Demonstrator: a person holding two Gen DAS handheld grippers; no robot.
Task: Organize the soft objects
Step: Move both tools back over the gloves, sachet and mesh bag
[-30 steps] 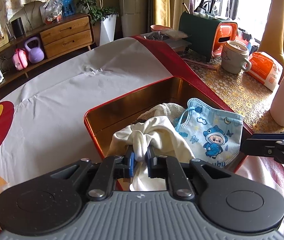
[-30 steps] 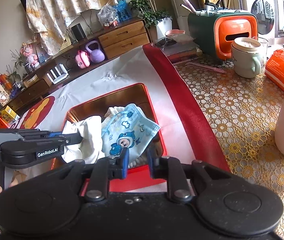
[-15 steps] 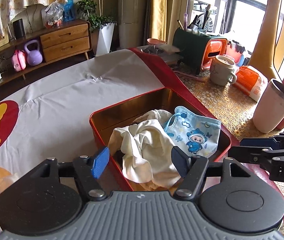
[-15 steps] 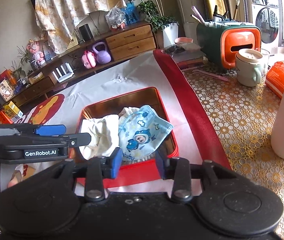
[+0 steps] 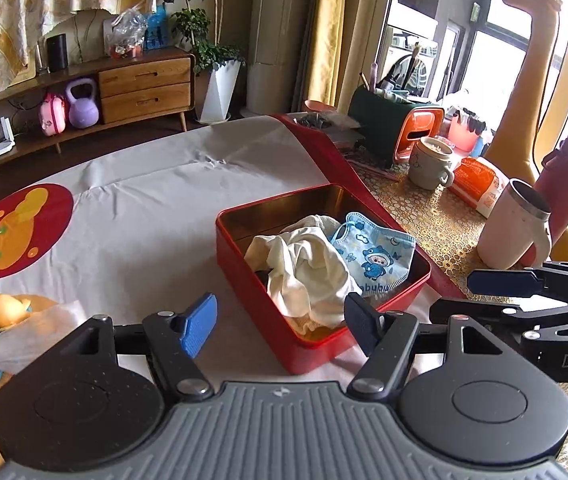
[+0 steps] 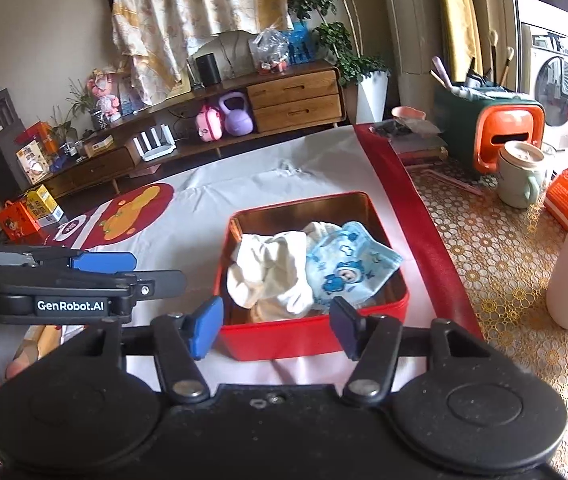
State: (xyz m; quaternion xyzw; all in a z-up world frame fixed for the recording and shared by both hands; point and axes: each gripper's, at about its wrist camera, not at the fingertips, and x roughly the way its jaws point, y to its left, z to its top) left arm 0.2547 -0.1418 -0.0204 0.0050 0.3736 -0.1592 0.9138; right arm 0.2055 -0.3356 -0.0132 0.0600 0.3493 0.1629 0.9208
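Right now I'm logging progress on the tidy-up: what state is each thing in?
Left gripper: jaws open, empty.
Right gripper: jaws open, empty.
Red tin: lid off, holding soft items.
White cloth: crumpled inside the tin.
Blue child's mask: in the tin, draped toward its right rim.
White tumbler: upright, uncovered.

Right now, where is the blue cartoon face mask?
The face mask lies in the red tin, on its right side in both wrist views, against the white cloth.
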